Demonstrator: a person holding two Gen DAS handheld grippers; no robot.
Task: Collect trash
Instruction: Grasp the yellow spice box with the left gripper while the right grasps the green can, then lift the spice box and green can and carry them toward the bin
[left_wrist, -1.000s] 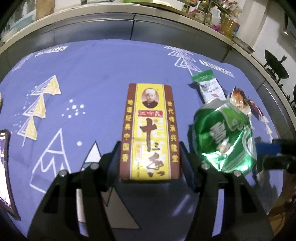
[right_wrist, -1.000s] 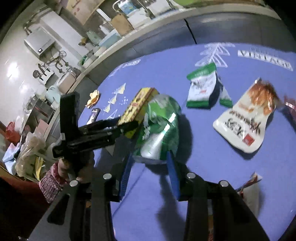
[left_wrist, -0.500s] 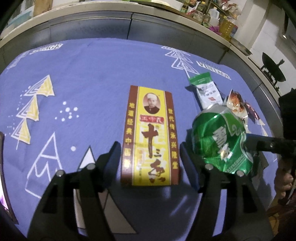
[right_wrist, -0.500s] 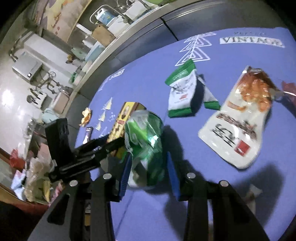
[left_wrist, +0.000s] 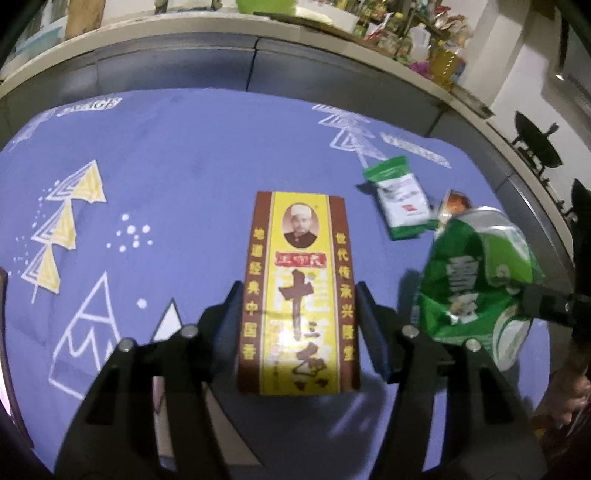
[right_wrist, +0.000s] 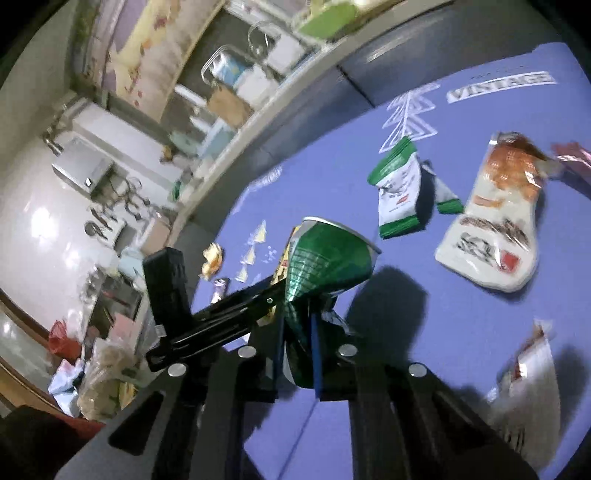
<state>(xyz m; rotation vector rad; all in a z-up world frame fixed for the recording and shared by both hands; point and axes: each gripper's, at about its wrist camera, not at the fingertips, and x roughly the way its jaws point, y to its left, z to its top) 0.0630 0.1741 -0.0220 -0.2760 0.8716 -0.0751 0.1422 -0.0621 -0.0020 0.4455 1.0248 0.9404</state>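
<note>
On the left of the blue patterned tablecloth (left_wrist: 177, 177) the printed yellow triangles and white mountain outlines sit as they did a second ago. At the centre of the left wrist view the yellow-and-brown spice box (left_wrist: 299, 291) lies flat on the cloth, in the same place as before, its near half between the two blue pads of the left gripper (left_wrist: 300, 328). The jaws are closing around the box; the pads stand just beside its long edges, and whether they press on it cannot be told. Half a second ago the gap at each side looked a little wider.

To the right of the box the crushed green can (left_wrist: 476, 280) has changed most. A second ago it sat on the cloth just beside the box with the right gripper's pads apart on either side. Now the right gripper (right_wrist: 298, 347) has it pinched: the jaws are closing on its lower part, which is squeezed into a thin fold between the pads, while its top flares out like a funnel (right_wrist: 328, 258). It is tilted and appears lifted off the cloth.

Further right, the green-and-white packet (right_wrist: 399, 195) and the white-and-orange snack bag (right_wrist: 491, 229) lie flat on the cloth, unmoved, with a small torn wrapper (right_wrist: 528, 365) near the right edge
</note>
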